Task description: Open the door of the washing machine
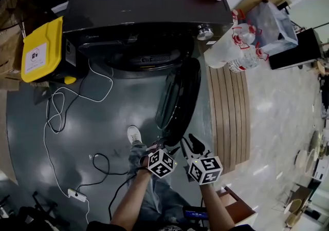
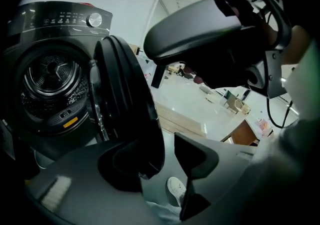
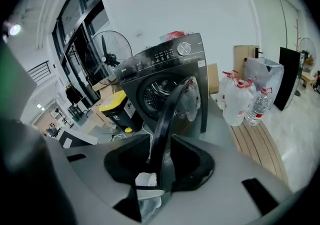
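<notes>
The washing machine door [image 1: 177, 99] stands open at frame centre, its edge grasped by the right hand-held gripper [image 3: 159, 144], with the left hand-held gripper [image 2: 162, 165] released alongside.

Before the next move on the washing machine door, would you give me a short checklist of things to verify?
1. Door swung clear of the drum: ok.
2. Right gripper closed on the door's edge: ok, the edge sits between its jaws.
3. Left gripper free: ok, jaws apart, nothing clamped.
4. Water bottles apart from the door: ok.
5. Door opened as far as its hinge allows: cannot tell.
</notes>
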`<state>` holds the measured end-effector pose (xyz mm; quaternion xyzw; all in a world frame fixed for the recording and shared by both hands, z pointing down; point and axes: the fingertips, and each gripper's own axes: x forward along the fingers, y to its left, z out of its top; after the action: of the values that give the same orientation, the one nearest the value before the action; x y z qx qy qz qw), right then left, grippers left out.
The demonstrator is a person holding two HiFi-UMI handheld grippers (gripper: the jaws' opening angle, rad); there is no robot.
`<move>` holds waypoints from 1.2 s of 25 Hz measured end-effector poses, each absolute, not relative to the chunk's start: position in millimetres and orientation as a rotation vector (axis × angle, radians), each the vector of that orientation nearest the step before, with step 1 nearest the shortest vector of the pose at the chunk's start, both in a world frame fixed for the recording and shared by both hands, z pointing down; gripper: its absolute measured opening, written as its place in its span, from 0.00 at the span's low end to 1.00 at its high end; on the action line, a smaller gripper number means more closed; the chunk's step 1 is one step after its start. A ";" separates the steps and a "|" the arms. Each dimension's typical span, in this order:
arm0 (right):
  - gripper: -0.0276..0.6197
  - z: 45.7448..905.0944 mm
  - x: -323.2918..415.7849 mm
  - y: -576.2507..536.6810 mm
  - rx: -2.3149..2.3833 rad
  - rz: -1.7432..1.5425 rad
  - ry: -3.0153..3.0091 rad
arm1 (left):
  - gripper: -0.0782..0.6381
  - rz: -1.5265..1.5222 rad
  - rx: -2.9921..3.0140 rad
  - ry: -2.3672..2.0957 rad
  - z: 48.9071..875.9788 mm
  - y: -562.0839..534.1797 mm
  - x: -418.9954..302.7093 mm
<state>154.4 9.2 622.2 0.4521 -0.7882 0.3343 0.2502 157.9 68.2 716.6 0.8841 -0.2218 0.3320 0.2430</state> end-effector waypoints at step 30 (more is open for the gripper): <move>0.05 398.7 138.1 -3.6 1.428 0.711 -2.496 | 0.11 0.158 2.366 -1.515 403.7 -21.3 29.3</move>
<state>138.1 -3.6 398.7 0.4802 -0.8393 0.2390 0.0893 29.3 -21.3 403.7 0.8294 -0.5314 0.0555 0.1632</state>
